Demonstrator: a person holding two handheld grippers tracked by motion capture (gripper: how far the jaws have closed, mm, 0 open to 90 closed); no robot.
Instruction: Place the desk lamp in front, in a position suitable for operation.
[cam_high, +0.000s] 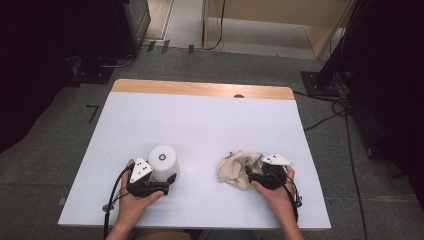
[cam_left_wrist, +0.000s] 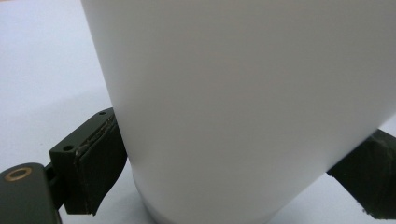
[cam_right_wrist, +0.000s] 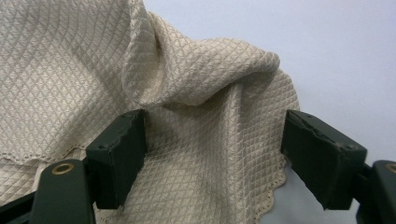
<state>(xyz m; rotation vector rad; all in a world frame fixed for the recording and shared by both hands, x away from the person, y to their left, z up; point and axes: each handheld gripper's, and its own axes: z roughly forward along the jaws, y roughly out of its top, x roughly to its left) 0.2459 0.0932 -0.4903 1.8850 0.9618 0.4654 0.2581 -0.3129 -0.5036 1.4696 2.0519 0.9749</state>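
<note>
From the high view, the left gripper (cam_high: 167, 186) sits at the near left of the white table (cam_high: 200, 125), its jaws reaching around the base of an upright white cylinder (cam_high: 163, 162) (a plain container with a small round mark on its top). The person's left hand (cam_high: 135, 197) wraps the gripper body from below. Well apart to the right, the right gripper (cam_high: 250, 176) points its jaws into a crumpled beige cloth (cam_high: 239, 167), held by the right hand (cam_high: 272, 192).

In the left gripper view, the cylinder (cam_left_wrist: 243, 107) stands between the 2 jaws, low down near its base. The left pad (cam_left_wrist: 95, 165) lies against its wall and the right pad (cam_left_wrist: 369, 172) meets it on the other side, so the gripper is clenched on the cylinder.

In the right gripper view, the quilted cloth (cam_right_wrist: 187, 116) with a scalloped hem lies bunched between the 2 jaws. The jaws stand wide, released, the right pad (cam_right_wrist: 317, 154) beside the cloth's edge over bare table.
</note>
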